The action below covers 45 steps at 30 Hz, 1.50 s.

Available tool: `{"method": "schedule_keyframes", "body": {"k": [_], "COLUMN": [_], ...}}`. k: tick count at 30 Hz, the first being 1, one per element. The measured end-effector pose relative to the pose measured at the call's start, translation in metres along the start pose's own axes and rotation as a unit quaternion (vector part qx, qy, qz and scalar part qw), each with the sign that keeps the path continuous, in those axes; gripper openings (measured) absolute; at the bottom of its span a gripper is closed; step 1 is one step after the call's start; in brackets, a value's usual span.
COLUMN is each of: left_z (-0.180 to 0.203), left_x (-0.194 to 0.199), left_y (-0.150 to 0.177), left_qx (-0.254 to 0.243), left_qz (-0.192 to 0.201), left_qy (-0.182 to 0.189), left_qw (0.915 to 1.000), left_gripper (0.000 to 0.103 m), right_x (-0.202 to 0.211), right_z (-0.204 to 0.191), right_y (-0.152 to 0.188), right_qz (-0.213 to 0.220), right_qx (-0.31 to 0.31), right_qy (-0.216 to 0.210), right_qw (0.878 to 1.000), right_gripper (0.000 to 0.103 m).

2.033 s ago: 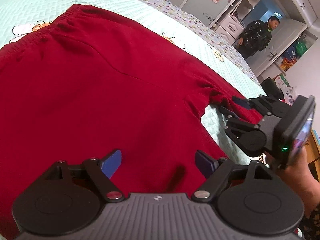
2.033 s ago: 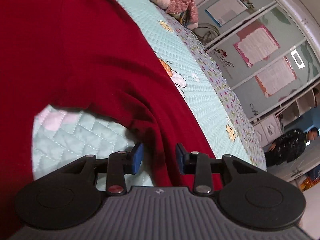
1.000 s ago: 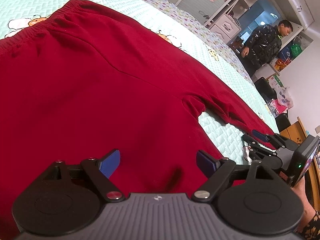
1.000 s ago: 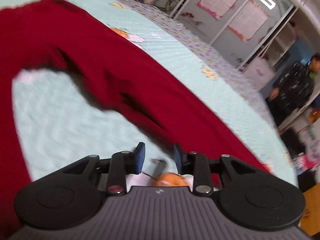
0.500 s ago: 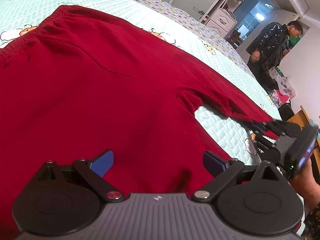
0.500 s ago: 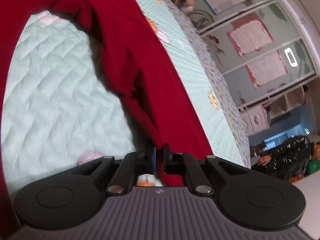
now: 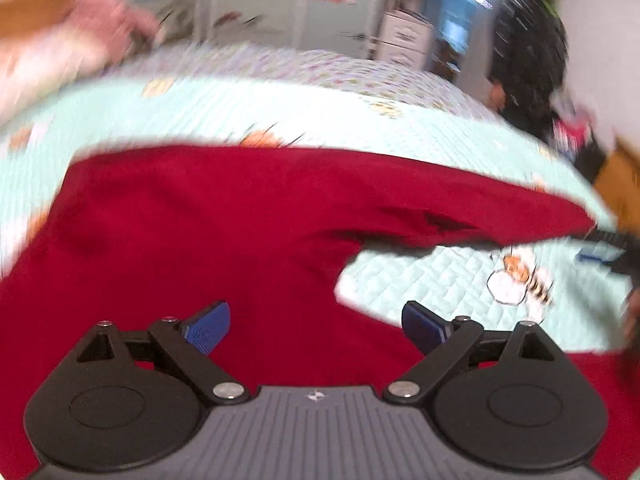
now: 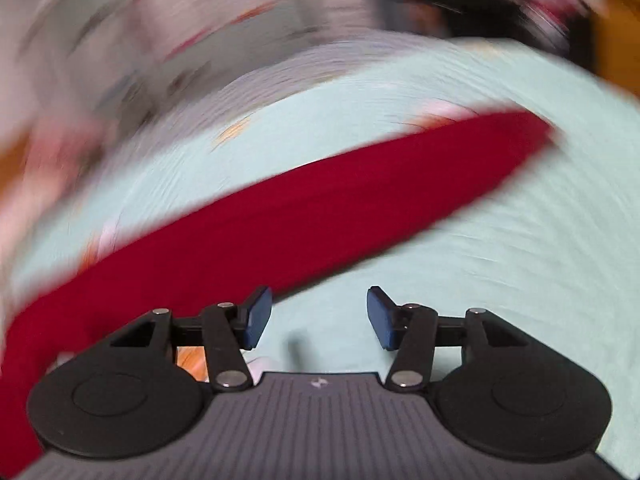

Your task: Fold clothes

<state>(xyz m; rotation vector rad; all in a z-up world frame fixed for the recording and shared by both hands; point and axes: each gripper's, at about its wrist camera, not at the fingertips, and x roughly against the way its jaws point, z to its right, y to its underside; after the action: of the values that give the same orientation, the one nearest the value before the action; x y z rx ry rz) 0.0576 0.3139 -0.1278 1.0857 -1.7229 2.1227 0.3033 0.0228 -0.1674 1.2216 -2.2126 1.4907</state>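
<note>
Red trousers (image 7: 224,224) lie spread on a pale green quilted bed (image 7: 440,280). One leg runs out to the right (image 7: 500,216). My left gripper (image 7: 316,320) is open and empty, low over the trousers' near part. My right gripper (image 8: 318,318) is open and empty over the quilt (image 8: 520,260), with the red trouser leg (image 8: 320,208) stretched diagonally just beyond its left finger. The right gripper also shows at the far right edge of the left wrist view (image 7: 612,248). Both views are blurred by motion.
A person in dark clothes (image 7: 524,48) stands past the bed's far right corner. White drawers (image 7: 404,40) and a wall with posters are behind. Pink bedding (image 7: 60,44) lies at the bed's far left. A wooden piece (image 7: 620,184) is at right.
My right gripper was shut on the trouser leg; now it is open and has let go, swinging back over the quilt. The leg lies pulled out straight. My left gripper rose and tilted up.
</note>
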Motion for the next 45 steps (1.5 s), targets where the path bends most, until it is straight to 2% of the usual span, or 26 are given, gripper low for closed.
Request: {"method": "schedule_keyframes", "body": {"k": [2,3,5,7,9,11,13,17,18,19,20,21,23,27,29,31,33,35,38,40,42,45], "left_z": [0.026,0.037,0.063,0.082,0.095,0.103,0.106,0.115,0.117,0.117,0.116,0.115,0.114,0.119,0.117,0.114,0.113,0.115,0.122,0.125,0.124,0.118], "left_x": [-0.018,-0.029,-0.052,-0.076,-0.097,-0.113,-0.120,-0.128,-0.131,-0.133,-0.133,-0.133,-0.134,-0.133,-0.132,-0.133,-0.131,-0.128,-0.123,-0.120,-0.118,-0.116], "left_y": [-0.019,-0.027,-0.036,-0.035,-0.031,-0.026,-0.024,-0.031,-0.032,-0.034,-0.037,-0.040,-0.045,-0.042,-0.041,-0.043,-0.040,-0.036,-0.029,-0.026,-0.026,-0.029], "left_qx": [-0.066,-0.094,-0.158,-0.224,-0.276,-0.311,-0.331,-0.356,-0.360,-0.361,-0.356,-0.350,-0.335,-0.350,-0.349,-0.345,-0.346,-0.353,-0.388,-0.400,-0.399,-0.382], "left_qz": [0.006,0.004,0.001,-0.004,-0.013,-0.022,-0.016,-0.003,-0.002,-0.004,-0.009,-0.016,-0.032,-0.037,-0.040,-0.043,-0.043,-0.041,-0.030,-0.025,-0.025,-0.032], "left_qy": [-0.018,-0.024,-0.026,-0.029,-0.038,-0.042,-0.043,-0.037,-0.034,-0.026,-0.010,0.008,0.036,0.051,0.063,0.075,0.081,0.082,0.072,0.079,0.089,0.115], "left_qw": [0.9977,0.9952,0.9871,0.9742,0.9603,0.9491,0.9425,0.9339,0.9322,0.9323,0.9342,0.9365,0.9410,0.9347,0.9340,0.9345,0.9338,0.9311,0.9184,0.9129,0.9124,0.9165], "left_gripper": [0.095,0.095,0.095,0.095,0.090,0.089,0.089,0.089,0.088,0.085,0.070,0.053,0.035,0.018,0.016,0.016,0.016,0.016,0.016,0.016,0.016,0.016], "right_x": [0.000,0.000,-0.008,-0.025,-0.041,-0.055,-0.060,-0.075,-0.077,-0.081,-0.084,-0.087,-0.088,-0.089,-0.096,-0.109,-0.115,-0.113,-0.107,-0.103,-0.098,-0.091], "right_z": [0.045,0.065,0.094,0.113,0.128,0.132,0.138,0.143,0.142,0.139,0.137,0.137,0.134,0.129,0.126,0.127,0.133,0.147,0.161,0.166,0.171,0.174], "right_y": [-0.021,-0.030,-0.047,-0.063,-0.076,-0.081,-0.088,-0.106,-0.110,-0.113,-0.116,-0.119,-0.127,-0.156,-0.163,-0.160,-0.151,-0.146,-0.143,-0.144,-0.144,-0.142], "right_qz": [0.022,0.035,0.047,0.042,0.036,0.032,0.035,0.031,0.027,0.021,0.017,0.014,0.019,0.051,0.047,0.024,0.028,0.044,0.048,0.040,0.038,0.048], "right_qx": [-0.095,-0.134,-0.185,-0.216,-0.244,-0.261,-0.266,-0.249,-0.237,-0.223,-0.211,-0.203,-0.178,-0.121,-0.087,-0.062,-0.052,-0.077,-0.113,-0.136,-0.171,-0.216], "right_qy": [0.003,0.003,0.001,-0.014,-0.029,-0.046,-0.055,-0.063,-0.059,-0.053,-0.047,-0.038,-0.024,0.002,0.027,0.046,0.047,0.020,-0.010,-0.022,-0.031,-0.028], "right_qw": [0.995,0.990,0.982,0.975,0.969,0.964,0.962,0.966,0.969,0.973,0.976,0.978,0.983,0.991,0.995,0.997,0.997,0.996,0.992,0.990,0.984,0.975], "right_gripper": [0.056,0.060,0.065,0.068,0.068,0.068,0.068,0.067,0.059,0.044,0.035,0.015,0.014,0.013,0.013,0.012,0.010,0.010,0.010,0.012,0.013,0.018]}}
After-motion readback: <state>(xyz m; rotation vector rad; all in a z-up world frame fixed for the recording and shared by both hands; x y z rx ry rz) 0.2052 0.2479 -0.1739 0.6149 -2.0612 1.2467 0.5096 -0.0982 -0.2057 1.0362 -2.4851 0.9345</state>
